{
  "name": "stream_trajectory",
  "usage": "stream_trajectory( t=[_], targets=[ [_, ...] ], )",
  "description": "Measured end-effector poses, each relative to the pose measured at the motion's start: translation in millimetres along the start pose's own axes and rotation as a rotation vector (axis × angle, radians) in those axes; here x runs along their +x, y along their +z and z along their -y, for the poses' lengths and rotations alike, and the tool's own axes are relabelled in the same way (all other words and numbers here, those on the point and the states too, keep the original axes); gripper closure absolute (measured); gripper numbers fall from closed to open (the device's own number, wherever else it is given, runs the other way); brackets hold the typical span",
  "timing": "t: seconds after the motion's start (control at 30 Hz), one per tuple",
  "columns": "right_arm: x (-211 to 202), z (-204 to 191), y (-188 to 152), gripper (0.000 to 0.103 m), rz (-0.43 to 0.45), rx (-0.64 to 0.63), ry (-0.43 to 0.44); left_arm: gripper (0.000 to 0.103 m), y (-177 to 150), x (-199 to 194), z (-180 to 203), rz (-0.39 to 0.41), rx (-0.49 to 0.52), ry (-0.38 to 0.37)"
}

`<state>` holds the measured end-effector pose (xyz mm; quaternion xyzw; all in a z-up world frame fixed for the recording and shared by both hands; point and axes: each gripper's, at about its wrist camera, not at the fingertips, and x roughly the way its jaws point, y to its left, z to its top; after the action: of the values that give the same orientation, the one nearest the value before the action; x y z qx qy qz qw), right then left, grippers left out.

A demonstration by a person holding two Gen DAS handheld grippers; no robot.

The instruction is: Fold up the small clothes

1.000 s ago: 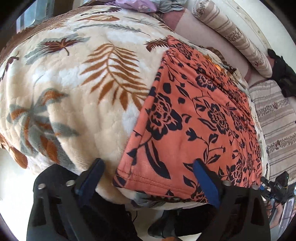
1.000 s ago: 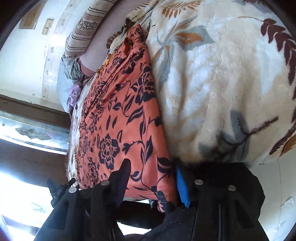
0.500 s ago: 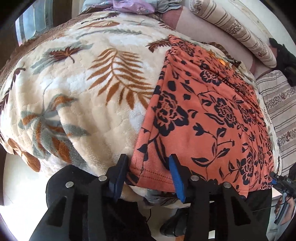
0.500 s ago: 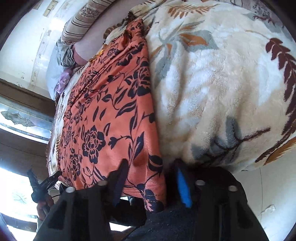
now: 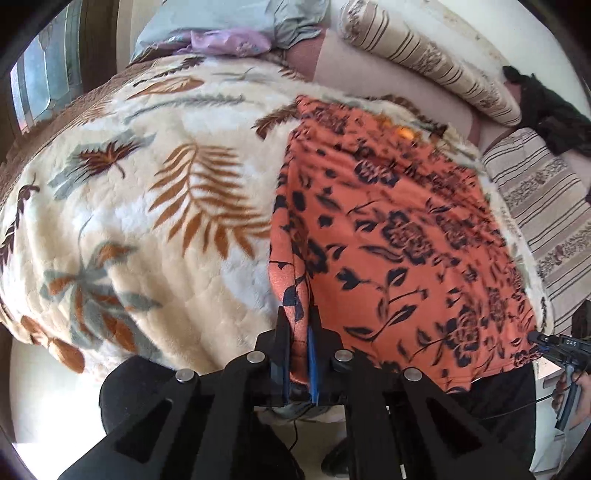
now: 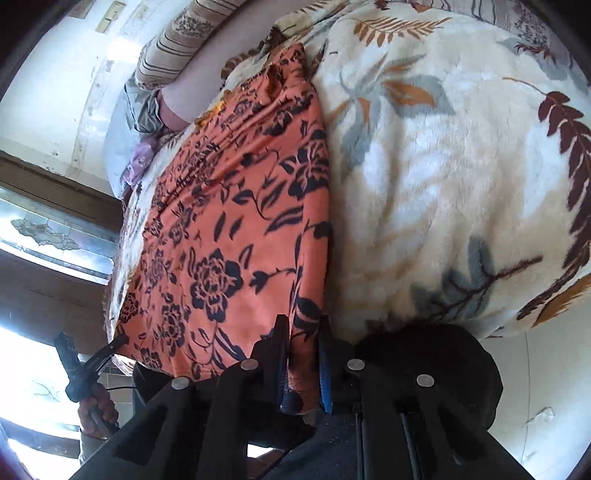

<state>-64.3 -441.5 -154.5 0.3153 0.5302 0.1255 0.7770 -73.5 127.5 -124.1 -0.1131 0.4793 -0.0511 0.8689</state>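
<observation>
Both claws newly clamped on garment [image 5: 388,236] hem

An orange garment with a dark floral print [image 5: 399,236] is lying flat on a cream plush blanket with a leaf print [image 5: 147,206], reaching that blanket's near edge. In the left wrist view the blanket is extending to the left of the garment; in the right wrist view it is extending to the right [image 6: 443,177]. A striped beige bolster pillow [image 5: 424,59] is lying behind the garment. A pale grey and lilac bundle of cloth [image 5: 229,33] is sitting at the blanket's far edge.
</observation>
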Motion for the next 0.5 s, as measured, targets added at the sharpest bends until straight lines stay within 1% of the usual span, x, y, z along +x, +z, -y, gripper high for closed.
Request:
stream_trajectory(
  t=[0.03, 0.07, 0.1, 0.13, 0.17, 0.23, 0.27, 0.3, 0.33, 0.37, 0.4, 0.43, 0.47, 0.5],
  targets=[
    [3.5, 5.2, 1.6, 0.086, -0.015, 0.027, 0.005, 0.091, 0.2, 5.7, -0.5, 0.0, -0.004, 0.007],
    [9.6, 11.1, 2.7, 0.084, -0.045, 0.05, 0.013, 0.085, -0.6, 14.9, -2.4, -0.019, -0.014, 0.025],
    [16.9, 15.9, 2.1, 0.083, -0.077, 0.068, 0.014, 0.078, -2.0, 25.6, -5.3, -0.059, -0.027, 0.04],
    [23.5, 19.5, 0.5, 0.08, -0.104, 0.084, 0.003, 0.065, -3.4, 34.6, -8.5, -0.097, -0.042, 0.052],
    [26.2, 19.8, -1.4, 0.08, -0.109, 0.084, -0.006, 0.062, -5.4, 39.7, -11.4, -0.115, -0.06, 0.057],
    [25.5, 15.3, -2.3, 0.08, -0.101, 0.047, -0.022, 0.062, -9.1, 37.4, -9.7, -0.084, -0.042, 0.06],
    [25.0, 15.3, -2.3, 0.08, -0.099, 0.045, -0.022, 0.084, -9.9, 37.6, -7.4, -0.089, -0.016, 0.074],
    [24.3, 16.6, -2.0, 0.084, -0.099, 0.056, -0.015, 0.097, -8.9, 37.3, -6.0, -0.1, 0.001, 0.079],
    [21.9, 16.8, -1.4, 0.091, -0.096, 0.069, -0.004, 0.096, -7.0, 33.3, -6.7, -0.102, -0.013, 0.058],
    [15.6, 12.7, -0.4, 0.097, -0.082, 0.076, 0.022, 0.096, -3.1, 24.0, -7.7, -0.084, -0.038, 0.028],
    [5.8, 6.0, 1.6, 0.096, -0.055, 0.074, 0.048, 0.096, 1.8, 13.2, -5.9, -0.054, -0.046, 0.005],
    [-5.9, -2.2, 5.4, 0.096, -0.022, 0.067, 0.072, 0.096, 6.9, 1.5, -2.8, -0.019, -0.038, -0.002],
    [-12.8, -6.4, 8.9, 0.097, -0.004, 0.061, 0.087, 0.096, 10.3, -5.1, -0.7, 0.001, -0.032, -0.003],
    [-16.9, -7.8, 13.1, 0.097, 0.008, 0.06, 0.092, 0.096, 13.0, -6.6, -1.4, 0.005, -0.033, -0.005]
  ],
)
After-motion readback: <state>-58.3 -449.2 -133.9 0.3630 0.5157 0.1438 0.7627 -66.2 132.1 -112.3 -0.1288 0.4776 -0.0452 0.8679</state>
